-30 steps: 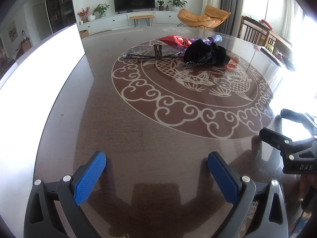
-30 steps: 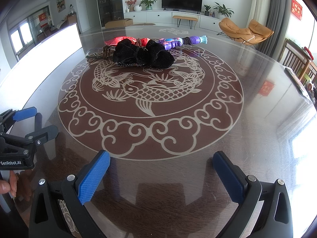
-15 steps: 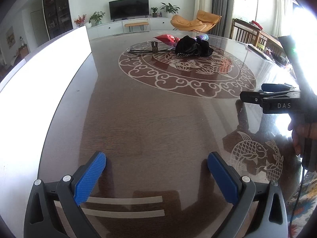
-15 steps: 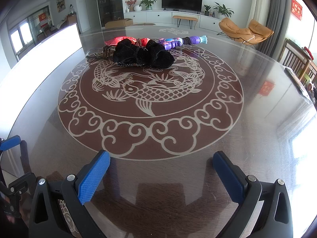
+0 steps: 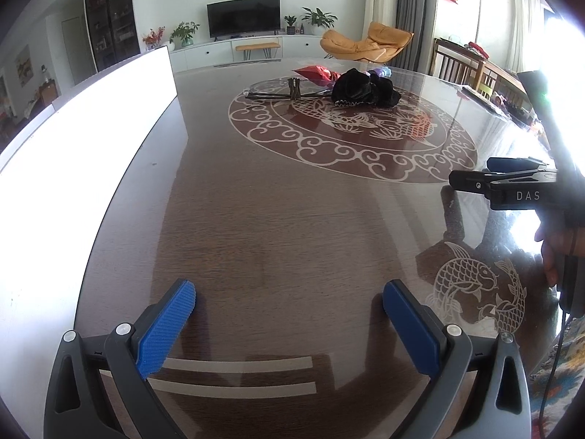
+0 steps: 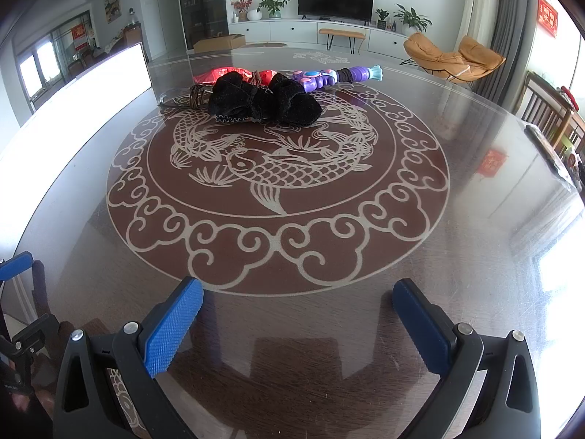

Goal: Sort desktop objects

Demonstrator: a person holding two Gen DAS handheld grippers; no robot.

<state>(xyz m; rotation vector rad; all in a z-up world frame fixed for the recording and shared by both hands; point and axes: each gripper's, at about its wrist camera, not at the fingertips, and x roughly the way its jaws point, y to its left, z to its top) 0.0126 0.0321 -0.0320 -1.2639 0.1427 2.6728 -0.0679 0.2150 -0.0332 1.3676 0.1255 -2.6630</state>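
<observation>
Left tool (image 5: pixel 289 307) has pulled back toward the near edge; right tool (image 6: pixel 298 314) unchanged. Black cloth bundle (image 6: pixel 265 104) lies on the worktop (image 6: pixel 475 256) at the far side of the fish medallion (image 6: pixel 278 183), long axis crosswise, purple toy (image 6: pixel 336 75) just behind it. Both tools gape wide, empty. Right tool appears nearer, bundle straight ahead.

The letters "DAS" stand in white on the black body of the right gripper (image 5: pixel 512 179), seen from the left wrist. Red wall hangings carry characters too small to read.
</observation>
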